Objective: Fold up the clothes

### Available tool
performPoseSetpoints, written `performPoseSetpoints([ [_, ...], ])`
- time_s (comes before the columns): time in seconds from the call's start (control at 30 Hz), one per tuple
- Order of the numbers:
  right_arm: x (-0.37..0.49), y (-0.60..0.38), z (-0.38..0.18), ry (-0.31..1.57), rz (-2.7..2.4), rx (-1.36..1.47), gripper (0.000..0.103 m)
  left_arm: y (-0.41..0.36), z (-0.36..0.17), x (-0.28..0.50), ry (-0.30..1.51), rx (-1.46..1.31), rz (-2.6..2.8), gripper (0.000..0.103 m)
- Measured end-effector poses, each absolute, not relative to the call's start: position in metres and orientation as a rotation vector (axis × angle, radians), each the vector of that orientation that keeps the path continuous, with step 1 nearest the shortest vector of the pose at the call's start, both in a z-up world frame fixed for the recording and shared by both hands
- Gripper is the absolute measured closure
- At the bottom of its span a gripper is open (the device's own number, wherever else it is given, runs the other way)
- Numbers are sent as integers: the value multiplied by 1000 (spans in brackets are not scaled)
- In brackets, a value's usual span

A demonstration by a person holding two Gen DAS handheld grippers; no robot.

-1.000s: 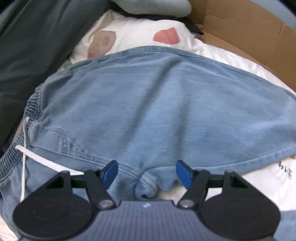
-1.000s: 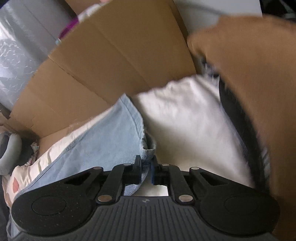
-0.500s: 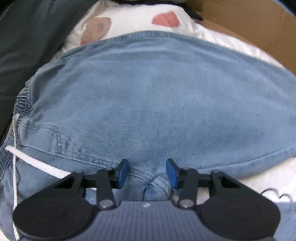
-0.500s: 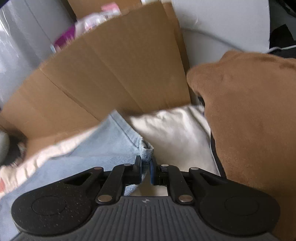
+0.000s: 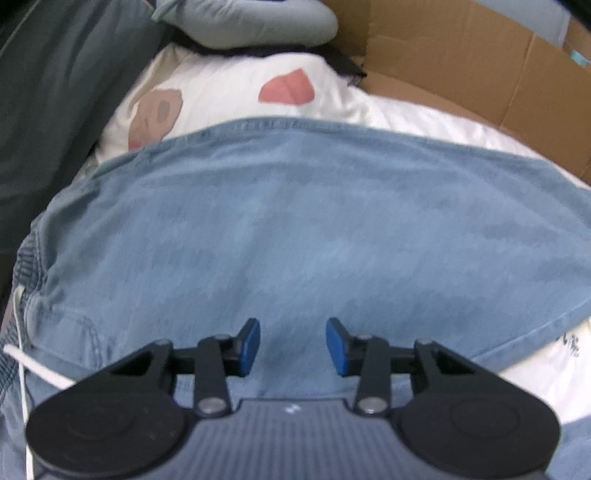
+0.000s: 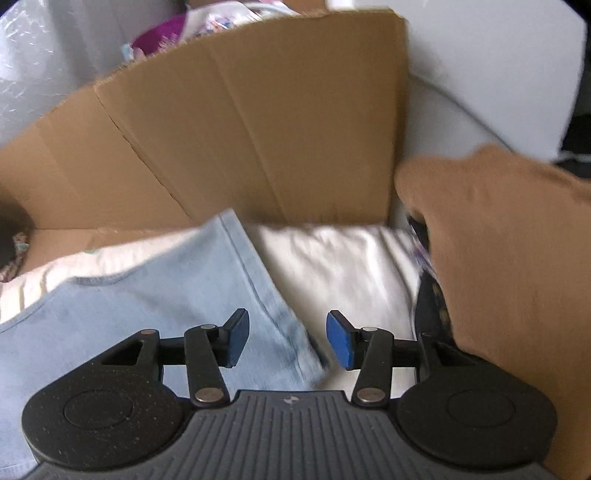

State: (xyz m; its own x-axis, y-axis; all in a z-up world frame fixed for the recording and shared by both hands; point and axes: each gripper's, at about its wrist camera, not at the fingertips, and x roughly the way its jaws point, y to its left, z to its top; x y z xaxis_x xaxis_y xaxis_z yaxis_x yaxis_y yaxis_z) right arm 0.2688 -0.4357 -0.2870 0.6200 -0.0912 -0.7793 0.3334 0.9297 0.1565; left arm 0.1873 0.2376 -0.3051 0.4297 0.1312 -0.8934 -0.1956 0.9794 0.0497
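Observation:
Light blue denim shorts lie spread flat on white bedding, with the waistband and a white drawstring at the left. My left gripper hovers over the near part of the denim. Its jaws are closing, with only flat cloth showing in the gap and the pads apart from it. In the right wrist view a leg of the shorts ends in a hem just under my right gripper. Those jaws are opening, and the hem corner lies loose between them.
A cardboard sheet stands behind the bedding, also seen as cardboard at the upper right. A brown garment bulks at the right. Dark grey cloth lies at the left, a grey-blue cushion beyond.
My right gripper has opened and let go of the denim hem it was pinching. The left jaws have narrowed, and the small fold seen between them no longer shows.

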Motion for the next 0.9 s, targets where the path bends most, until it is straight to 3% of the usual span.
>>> performPoseSetpoints([
  [0.5, 374, -420, -311, 848, -148, 212, 51, 252, -314, 220, 1097, -77, 228, 60],
  [0.9, 408, -410, -343, 908, -169, 172, 50, 277, -322, 235, 1080, -109, 284, 60],
])
